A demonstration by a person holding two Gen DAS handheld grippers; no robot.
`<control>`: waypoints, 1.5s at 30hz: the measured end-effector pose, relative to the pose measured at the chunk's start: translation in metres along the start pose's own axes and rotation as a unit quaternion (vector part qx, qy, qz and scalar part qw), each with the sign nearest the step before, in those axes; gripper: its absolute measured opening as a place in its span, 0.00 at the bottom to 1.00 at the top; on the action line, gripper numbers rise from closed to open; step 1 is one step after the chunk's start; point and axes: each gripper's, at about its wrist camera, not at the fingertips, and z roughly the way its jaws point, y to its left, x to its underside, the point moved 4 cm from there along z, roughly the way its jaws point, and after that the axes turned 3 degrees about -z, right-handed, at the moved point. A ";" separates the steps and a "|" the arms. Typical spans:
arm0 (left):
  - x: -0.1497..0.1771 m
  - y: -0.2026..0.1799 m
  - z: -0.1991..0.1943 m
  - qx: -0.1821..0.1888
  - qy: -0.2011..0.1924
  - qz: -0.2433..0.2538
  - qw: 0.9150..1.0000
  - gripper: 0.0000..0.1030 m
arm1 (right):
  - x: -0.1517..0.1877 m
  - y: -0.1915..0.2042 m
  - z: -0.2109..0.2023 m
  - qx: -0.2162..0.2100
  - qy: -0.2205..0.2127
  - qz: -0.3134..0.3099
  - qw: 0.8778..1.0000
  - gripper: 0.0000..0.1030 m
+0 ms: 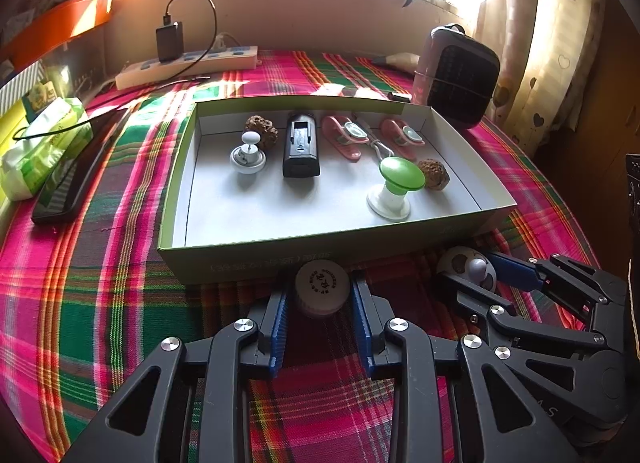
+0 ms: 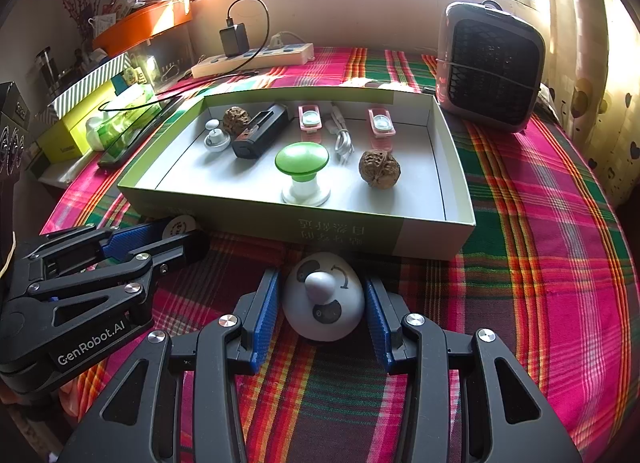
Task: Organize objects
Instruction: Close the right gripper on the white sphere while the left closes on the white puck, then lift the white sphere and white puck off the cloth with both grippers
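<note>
In the right wrist view only, panda face (image 2: 324, 297) shows whole.

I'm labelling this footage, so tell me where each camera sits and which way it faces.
Left wrist view: on the left hand-held gripper, looking down along its fingers at a white bottle cap between them, the cardboard tray beyond; the right hand-held gripper shows at right.
Right wrist view: on the right hand-held gripper, looking down at a white panda-face piece; the left hand-held gripper shows at left.
Both share the tray, the plaid cloth and the window.
</note>
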 end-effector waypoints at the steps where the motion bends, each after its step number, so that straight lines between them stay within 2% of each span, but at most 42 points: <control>1: 0.000 0.000 0.000 0.000 0.000 0.001 1.000 0.26 | 0.000 0.000 0.000 0.001 0.000 -0.001 1.000 0.41; 15: 0.002 0.003 -0.007 -0.005 -0.005 0.004 1.000 0.26 | 0.000 0.002 -0.003 0.012 -0.008 -0.009 1.000 0.38; 22: 0.003 0.003 -0.010 -0.004 -0.007 0.005 1.000 0.26 | -0.002 0.004 -0.009 0.011 -0.021 -0.012 1.000 0.32; 30: 0.003 0.003 -0.012 -0.005 -0.009 0.003 1.000 0.26 | -0.002 0.004 -0.014 0.005 -0.030 -0.008 1.000 0.27; 45: 0.004 0.004 -0.014 -0.005 -0.009 0.005 1.000 0.26 | 0.001 0.002 -0.014 -0.026 -0.026 0.016 0.999 0.27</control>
